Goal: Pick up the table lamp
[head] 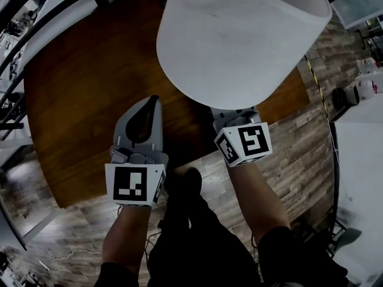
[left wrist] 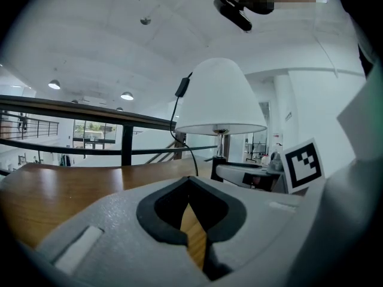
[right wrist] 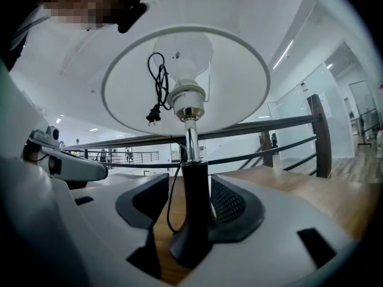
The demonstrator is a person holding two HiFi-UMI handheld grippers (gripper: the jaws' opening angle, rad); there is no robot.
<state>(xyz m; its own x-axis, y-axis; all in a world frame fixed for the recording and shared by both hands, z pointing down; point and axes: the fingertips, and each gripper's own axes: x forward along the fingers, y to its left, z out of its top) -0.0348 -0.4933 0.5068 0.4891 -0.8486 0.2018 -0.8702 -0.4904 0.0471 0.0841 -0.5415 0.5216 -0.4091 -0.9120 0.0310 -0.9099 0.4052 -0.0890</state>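
The table lamp has a wide white shade that fills the upper right of the head view and hides its stem there. In the right gripper view the black stem rises from its base between the jaws of my right gripper. The right pad lies against the stem, the left pad stands apart, so that gripper is open around it. The lamp's cord hangs coiled under the shade. My left gripper hovers over the table left of the lamp, shut with nothing in it.
The lamp stands near the right front edge of a round brown wooden table. A dark railing runs behind the table. Wood-plank floor lies below the edge, and the person's legs are between the grippers.
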